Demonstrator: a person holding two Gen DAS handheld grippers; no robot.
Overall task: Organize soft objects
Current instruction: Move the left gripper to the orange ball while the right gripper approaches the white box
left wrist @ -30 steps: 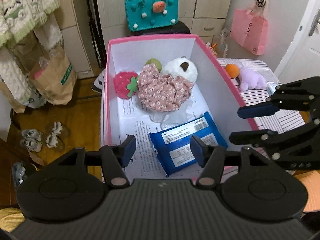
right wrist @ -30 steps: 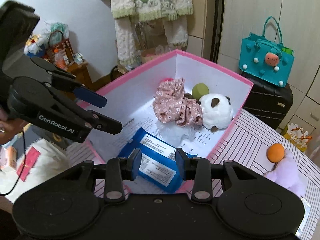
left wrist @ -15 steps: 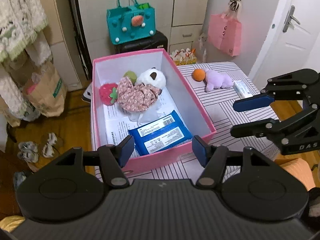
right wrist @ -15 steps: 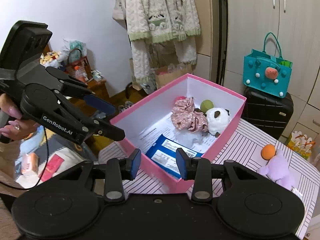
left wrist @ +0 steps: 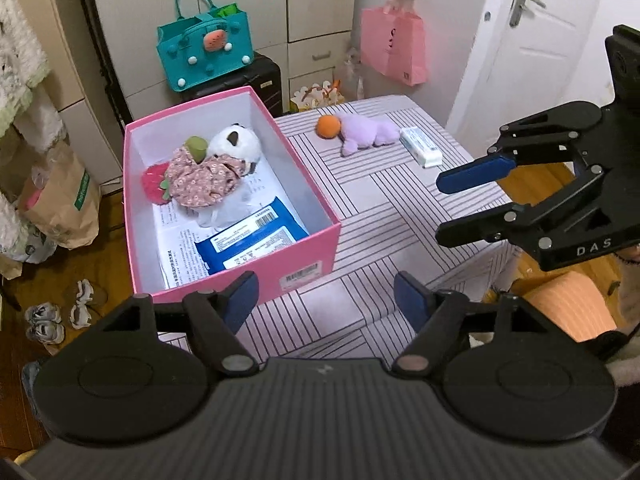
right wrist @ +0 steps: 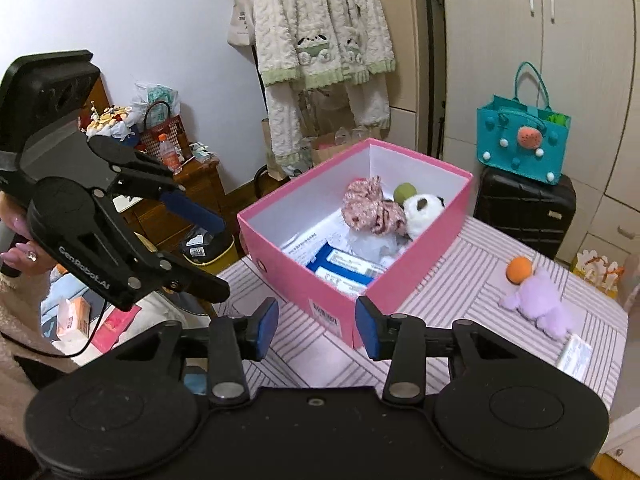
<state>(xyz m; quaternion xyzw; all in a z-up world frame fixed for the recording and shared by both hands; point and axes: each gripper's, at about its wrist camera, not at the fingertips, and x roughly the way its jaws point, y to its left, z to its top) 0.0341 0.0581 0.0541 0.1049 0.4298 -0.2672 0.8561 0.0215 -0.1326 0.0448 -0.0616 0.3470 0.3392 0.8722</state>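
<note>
A bedroom corner with cream wardrobes, a white door and a table (left wrist: 384,208) under a striped cloth. Above its near edge the left claw (left wrist: 326,300) hangs with its blue-padded fingers spread wide and nothing between them; the right claw (right wrist: 316,326) hovers beside it, also parted and empty (each shows in the other's camera, the right claw at the far right of the left view, the left at the far left of the right view).

Just beyond the claws stands an open pink box (left wrist: 304,258) on the left part of the table. Inside it, nearest, lies a blue wipes packet (left wrist: 252,246) on printed paper; farther back sit a floral fabric bundle (left wrist: 202,180), a red strawberry plush (left wrist: 154,184), a green ball (left wrist: 196,145) and a white panda plush (left wrist: 238,144), all bunched together at the far end.

Well apart from the box, on the far side of the table, a purple plush toy (left wrist: 368,134) lies touching an orange ball (left wrist: 328,126), with a small white packet (left wrist: 420,146) just beside them.

Behind the table, a teal tote bag (left wrist: 204,58) rests on a black suitcase (left wrist: 240,84), and a pink paper bag (left wrist: 394,50) hangs on the wall.
</note>
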